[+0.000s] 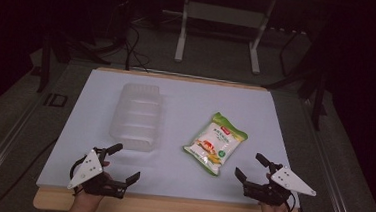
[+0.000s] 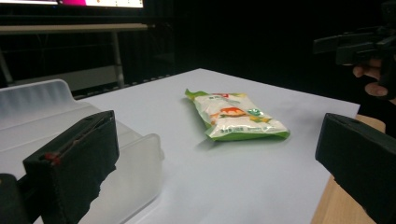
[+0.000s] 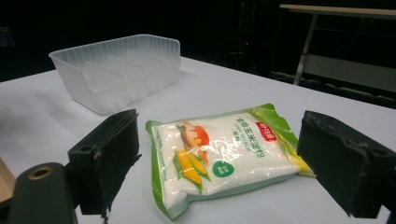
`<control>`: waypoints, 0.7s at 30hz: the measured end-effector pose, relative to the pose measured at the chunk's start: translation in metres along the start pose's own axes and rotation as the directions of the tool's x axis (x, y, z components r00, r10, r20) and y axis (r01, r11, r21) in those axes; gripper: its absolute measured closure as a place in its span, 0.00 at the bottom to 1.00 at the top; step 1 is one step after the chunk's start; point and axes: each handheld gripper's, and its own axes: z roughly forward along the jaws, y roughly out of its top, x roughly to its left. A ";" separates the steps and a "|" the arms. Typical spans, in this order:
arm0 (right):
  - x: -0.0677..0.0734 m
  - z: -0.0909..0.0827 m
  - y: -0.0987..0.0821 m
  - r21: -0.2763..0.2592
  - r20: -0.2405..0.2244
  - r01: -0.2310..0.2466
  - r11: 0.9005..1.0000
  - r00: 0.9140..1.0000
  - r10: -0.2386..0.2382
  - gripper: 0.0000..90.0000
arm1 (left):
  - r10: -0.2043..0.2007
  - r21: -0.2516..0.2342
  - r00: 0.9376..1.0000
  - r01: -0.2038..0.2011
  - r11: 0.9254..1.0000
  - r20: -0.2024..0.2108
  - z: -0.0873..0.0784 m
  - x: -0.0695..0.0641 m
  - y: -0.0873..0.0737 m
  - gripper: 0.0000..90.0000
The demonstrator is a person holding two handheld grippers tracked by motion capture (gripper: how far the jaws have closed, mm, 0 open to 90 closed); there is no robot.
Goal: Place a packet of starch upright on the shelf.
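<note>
A green and white food packet (image 1: 215, 143) with corn printed on it lies flat on the white table top (image 1: 186, 96), right of the middle. Left of it stands a translucent ribbed plastic bin (image 1: 137, 116). My left gripper (image 1: 126, 163) hovers at the front left, just below the bin, jaws wide apart with nothing between them. In its own view the bin (image 2: 56, 116) is close at the left and the packet (image 2: 236, 116) farther ahead. My right gripper (image 1: 250, 166) stands open at the front right, pointing at the packet (image 3: 224, 154), which lies just beyond its jaws.
The white sheet covers a wooden table whose front edge (image 1: 169, 209) shows near my hands. Beyond the table a metal frame with legs (image 1: 216, 33) stands on a dark floor with cables. The other gripper (image 2: 359, 46) appears at the upper right of the left gripper view.
</note>
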 end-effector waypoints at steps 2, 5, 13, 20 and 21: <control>0.001 0.000 0.001 0.000 -0.008 -0.001 1.000 1.000 0.001 0.13 | 0.002 0.004 1.000 -0.002 1.000 0.003 0.000 0.000 0.000 0.00; 0.005 -0.002 0.002 -0.016 0.032 0.005 1.000 0.999 -0.005 0.12 | -0.001 -0.001 1.000 0.001 1.000 0.006 0.000 -0.001 0.000 0.00; 0.013 0.003 0.007 0.023 -0.057 0.018 1.000 0.998 -0.017 0.12 | 0.025 0.010 1.000 -0.025 1.000 0.015 -0.001 -0.005 0.002 0.00; 0.017 0.008 0.016 0.039 -0.158 -0.025 0.999 0.987 0.031 0.12 | 0.024 0.014 1.000 -0.024 1.000 0.018 -0.001 -0.007 0.002 0.00; 0.017 0.008 0.019 0.034 -0.168 -0.024 0.999 0.985 0.029 0.12 | 0.022 0.015 1.000 -0.022 1.000 0.015 -0.001 -0.006 0.002 0.00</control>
